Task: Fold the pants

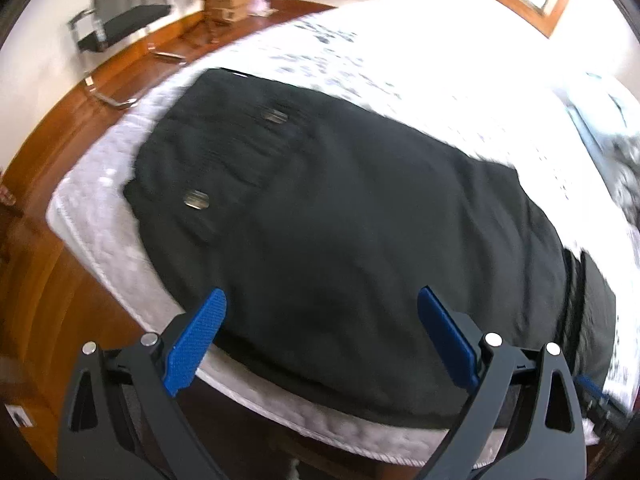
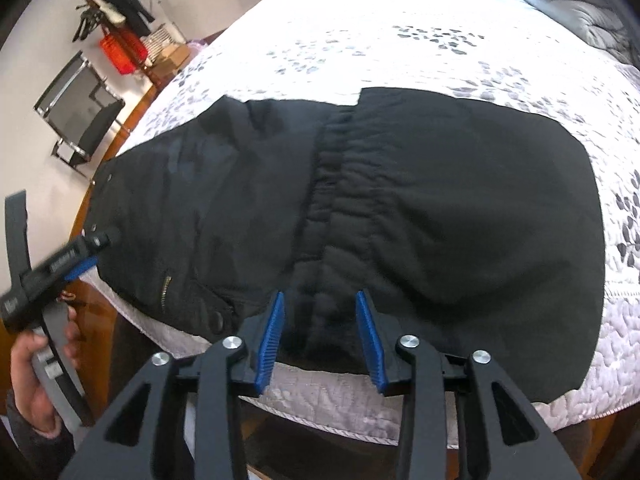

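Black pants [image 1: 340,224] lie folded flat on the bed near its front edge; they also show in the right wrist view [image 2: 360,208], with a gathered elastic band [image 2: 332,200] running across the middle. My left gripper [image 1: 322,320] is wide open above the pants' near edge, holding nothing. My right gripper [image 2: 320,320] is partly open, its blue fingers [image 2: 272,336] either side of the band's near end, not closed on it. The left gripper's body [image 2: 52,276] shows at the left, held by a hand.
The bed has a white quilted cover with grey leaf print [image 2: 400,52]. Its front edge [image 2: 340,416] is just below the grippers. A wooden floor [image 1: 60,128], a black chair [image 1: 120,20] and stacked boxes [image 1: 228,0] stand beyond the bed's left side.
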The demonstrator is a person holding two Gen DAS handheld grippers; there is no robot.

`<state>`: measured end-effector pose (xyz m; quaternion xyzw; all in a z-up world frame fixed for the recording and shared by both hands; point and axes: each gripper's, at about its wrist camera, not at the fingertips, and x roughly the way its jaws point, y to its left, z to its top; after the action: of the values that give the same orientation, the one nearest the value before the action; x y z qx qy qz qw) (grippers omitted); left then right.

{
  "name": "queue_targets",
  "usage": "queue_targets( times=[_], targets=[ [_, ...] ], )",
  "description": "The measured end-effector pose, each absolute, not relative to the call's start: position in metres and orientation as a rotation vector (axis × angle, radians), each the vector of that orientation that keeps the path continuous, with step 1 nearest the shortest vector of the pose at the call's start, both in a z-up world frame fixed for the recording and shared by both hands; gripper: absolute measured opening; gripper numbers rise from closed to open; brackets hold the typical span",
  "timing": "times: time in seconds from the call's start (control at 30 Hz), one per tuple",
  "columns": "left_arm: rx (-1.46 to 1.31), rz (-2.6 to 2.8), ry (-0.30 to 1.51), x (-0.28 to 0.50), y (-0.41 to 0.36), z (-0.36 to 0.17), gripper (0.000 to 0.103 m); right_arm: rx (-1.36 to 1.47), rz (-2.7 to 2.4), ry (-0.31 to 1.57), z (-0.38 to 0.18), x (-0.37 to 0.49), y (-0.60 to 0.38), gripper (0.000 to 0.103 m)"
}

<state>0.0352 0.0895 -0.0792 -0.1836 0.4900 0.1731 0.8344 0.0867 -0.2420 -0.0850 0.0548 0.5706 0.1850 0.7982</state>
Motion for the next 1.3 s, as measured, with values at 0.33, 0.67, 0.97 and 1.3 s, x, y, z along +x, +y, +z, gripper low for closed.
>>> queue_targets(
  times=[0.33,0.67,0.97,1.3],
  targets=[
    [-0.589,0.488,1.003,0.030,0.154,-0.102,0.096,0.024,0.389,1.247,-0.086,0.082,-0.225,0.044],
    [-0.650,0.548,0.973,0.030,0.173,-0.122,0.099,-0.074,0.358,1.290,-0.091,0.085,-0.209,0.050],
    [-0.637,0.612,0.932,0.038,0.173,-0.133,0.101,-0.197,0.325,1.311,-0.097,0.089,-0.186,0.055],
    [-0.734,0.574,0.871,0.033,0.168,-0.131,0.091,-0.221,0.299,1.331,-0.100,0.095,-0.174,0.057]
  ],
)
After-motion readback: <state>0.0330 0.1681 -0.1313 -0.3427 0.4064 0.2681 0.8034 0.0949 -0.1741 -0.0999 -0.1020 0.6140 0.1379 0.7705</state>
